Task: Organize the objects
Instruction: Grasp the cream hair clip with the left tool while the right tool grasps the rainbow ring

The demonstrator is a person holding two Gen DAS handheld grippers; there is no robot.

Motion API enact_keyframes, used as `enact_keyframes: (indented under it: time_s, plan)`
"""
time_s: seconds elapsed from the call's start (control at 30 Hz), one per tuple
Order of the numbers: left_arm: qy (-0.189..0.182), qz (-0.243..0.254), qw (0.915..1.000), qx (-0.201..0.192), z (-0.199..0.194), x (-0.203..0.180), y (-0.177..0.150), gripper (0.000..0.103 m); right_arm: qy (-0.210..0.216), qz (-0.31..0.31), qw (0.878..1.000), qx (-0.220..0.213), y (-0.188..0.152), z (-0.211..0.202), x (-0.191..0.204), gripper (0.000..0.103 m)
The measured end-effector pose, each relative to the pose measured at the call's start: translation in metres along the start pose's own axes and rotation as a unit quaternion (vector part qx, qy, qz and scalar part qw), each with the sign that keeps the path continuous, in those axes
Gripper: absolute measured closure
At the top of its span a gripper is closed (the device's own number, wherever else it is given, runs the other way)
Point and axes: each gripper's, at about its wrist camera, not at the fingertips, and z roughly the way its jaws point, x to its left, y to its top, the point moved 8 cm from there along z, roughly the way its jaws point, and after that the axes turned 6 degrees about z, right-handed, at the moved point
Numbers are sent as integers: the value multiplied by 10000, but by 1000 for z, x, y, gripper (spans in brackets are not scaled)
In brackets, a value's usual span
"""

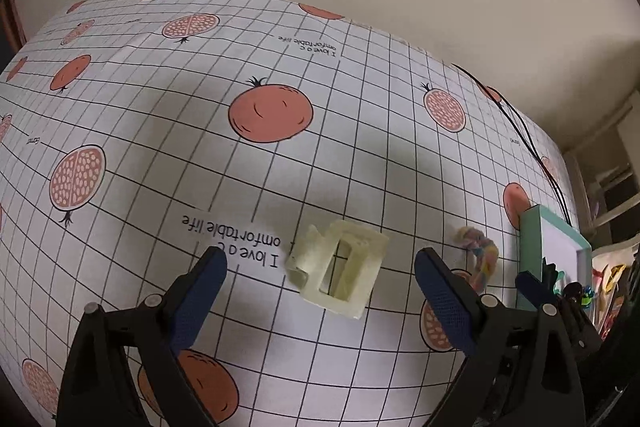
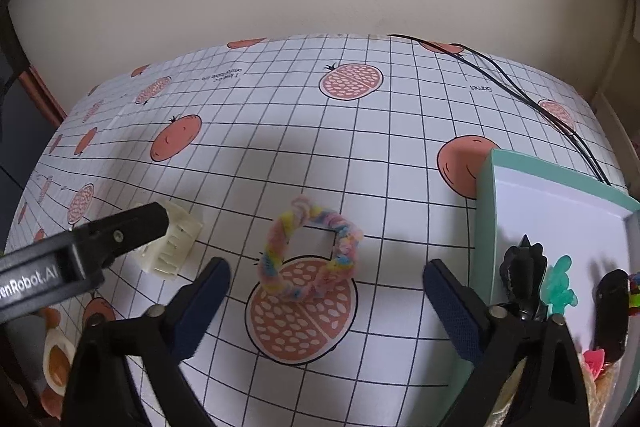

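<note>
Between the wide-open, empty left claw [image 1: 320,291] lies the cream hair clip [image 1: 338,269], framed for grasping. Right claw [image 2: 326,301], equally spread and empty, brackets the pastel scrunchie [image 2: 310,251]; the teal box [image 2: 486,227] at frame right likely awaits both.

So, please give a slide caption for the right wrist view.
Open right gripper facing a pastel scrunchie beside the teal box.

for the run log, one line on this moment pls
left gripper: open, over cream hair claw | right gripper: open, over pastel scrunchie | teal box: beside
</note>
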Motion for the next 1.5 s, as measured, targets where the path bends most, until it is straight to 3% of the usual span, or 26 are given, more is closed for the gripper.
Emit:
enact_keyframes:
  time_s: [0.47,0.57,0.63,0.8,1.03,1.43,1.5]
  plan:
    - [-43,148,9999,-7,10,-6,-3,24,42,82,10000,2,1,5,-2,29]
    - [-50,153,9999,-13,10,-6,-3,25,49,74,10000,-6,1,4,-1,38]
    - [-46,178,9998,-10,10,-6,-2,33,62,71,10000,16,1,4,-1,44]
    - [-39,203,9998,25,12,-5,-3,40,99,56,9999,51,0,4,1,58]
    - [-61,207,9997,82,14,-4,-4,48,151,53,9998,72,-1,4,1,64]
    - [4,256,9997,50,9,-6,-3,52,154,20,9998,78,-2,2,2,72]
    - [6,239,9997,66,9,-6,-3,52,162,20,9998,78,-1,1,2,78]
